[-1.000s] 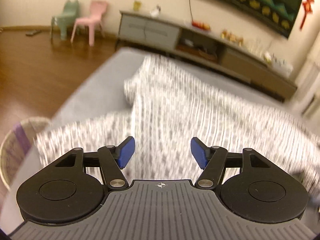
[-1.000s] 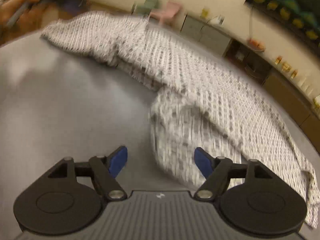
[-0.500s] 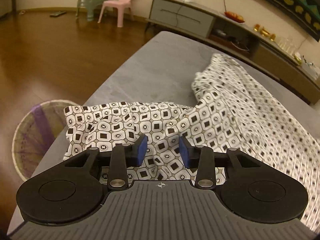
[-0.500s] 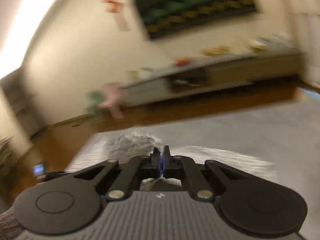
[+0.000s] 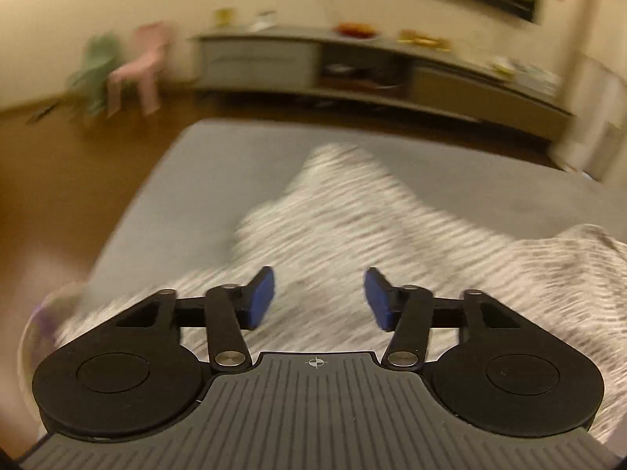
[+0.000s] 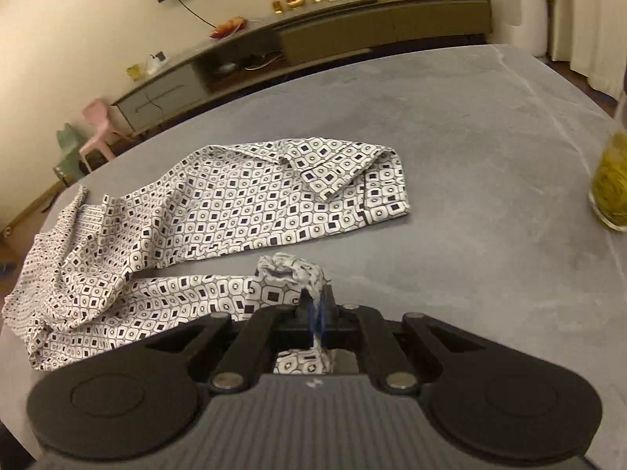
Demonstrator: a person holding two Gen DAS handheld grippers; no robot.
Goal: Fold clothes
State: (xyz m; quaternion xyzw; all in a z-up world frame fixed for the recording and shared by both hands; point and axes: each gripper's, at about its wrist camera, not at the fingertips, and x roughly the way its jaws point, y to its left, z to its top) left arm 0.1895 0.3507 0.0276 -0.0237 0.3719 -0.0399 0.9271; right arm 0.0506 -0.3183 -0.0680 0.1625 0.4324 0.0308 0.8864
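My left gripper [image 5: 318,299] hovers with jaws spread above the patterned shirt [image 6: 243,199], free to take another edge. The shirt lies rumpled on the grey table [image 6: 470,125]. My right gripper [image 6: 317,305] pinches a bunched corner, ready for folding.

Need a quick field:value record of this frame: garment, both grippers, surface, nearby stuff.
garment: patterned shirt, partly folded, collar up, lying on the table
surface: grey table
left gripper: jaws open, above the shirt, holding nothing; view blurred
right gripper: jaws shut on a bunched bit of shirt
nearby: glass with yellow contents at table's right edge
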